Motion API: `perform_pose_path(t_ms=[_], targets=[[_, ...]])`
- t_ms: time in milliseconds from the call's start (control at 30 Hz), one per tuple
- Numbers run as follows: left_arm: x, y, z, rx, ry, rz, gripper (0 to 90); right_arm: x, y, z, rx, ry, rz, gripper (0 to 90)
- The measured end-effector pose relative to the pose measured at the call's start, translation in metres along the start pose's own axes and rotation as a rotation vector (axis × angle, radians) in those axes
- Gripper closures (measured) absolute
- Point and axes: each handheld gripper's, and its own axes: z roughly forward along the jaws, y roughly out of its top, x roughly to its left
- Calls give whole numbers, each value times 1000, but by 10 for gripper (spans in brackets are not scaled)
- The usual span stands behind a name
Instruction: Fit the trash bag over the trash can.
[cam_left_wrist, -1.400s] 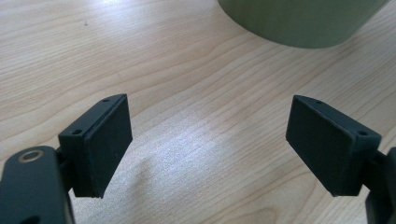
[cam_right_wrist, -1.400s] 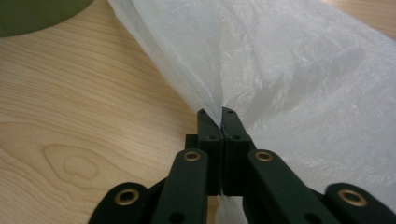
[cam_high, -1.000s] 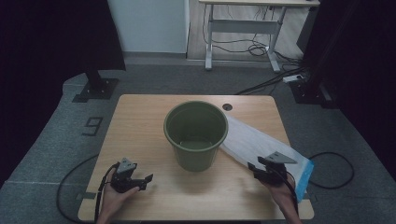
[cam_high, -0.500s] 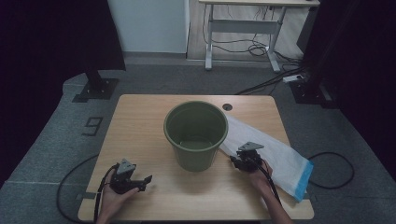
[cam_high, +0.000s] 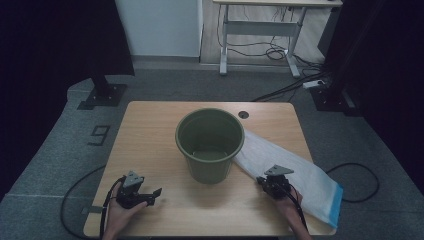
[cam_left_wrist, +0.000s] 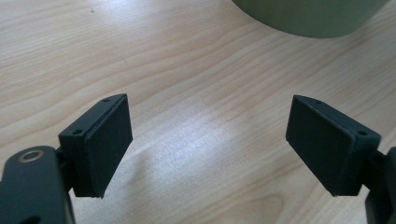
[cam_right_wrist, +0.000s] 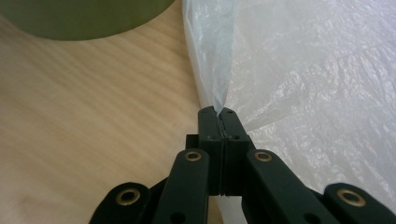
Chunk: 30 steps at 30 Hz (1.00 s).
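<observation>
The right gripper (cam_high: 265, 182) sits at the near right of the table (cam_high: 150, 130), and its jaws have just been closing: they are now pinched tight on a fold at the left edge of the white plastic bag (cam_high: 295, 170). In the right gripper view the gripper (cam_right_wrist: 218, 113) has a thin ridge of the bag (cam_right_wrist: 317, 70) pulled up between the pads, with the rest of the film spreading away to the right and far side. The bag lies flat on the table's right half, its far end touching the green bucket (cam_high: 210, 145) and its blue-trimmed near end at the table's right edge. The bucket stands upright mid-table, just left of the gripper. At the near left, the left gripper (cam_high: 150, 194) rests with jaws wide apart over bare wood, well apart from the bag
</observation>
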Motion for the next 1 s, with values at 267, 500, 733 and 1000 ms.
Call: perform_pose_path(t_ms=[267, 500, 733, 1000], targets=[[2, -1, -5, -9, 8, -8, 143, 14, 28, 5, -71, 2, -23, 424], [3, 1, -3, -27, -14, -30, 144, 15, 54, 32, -75, 3, -23, 405], [2, 1, -1, -20, -14, -21, 144, 11, 65, 59, -55, -4, -25, 461], [5, 0, -1, -20, 2, -21, 147, 1, 59, 67, -29, 9, 6, 690]])
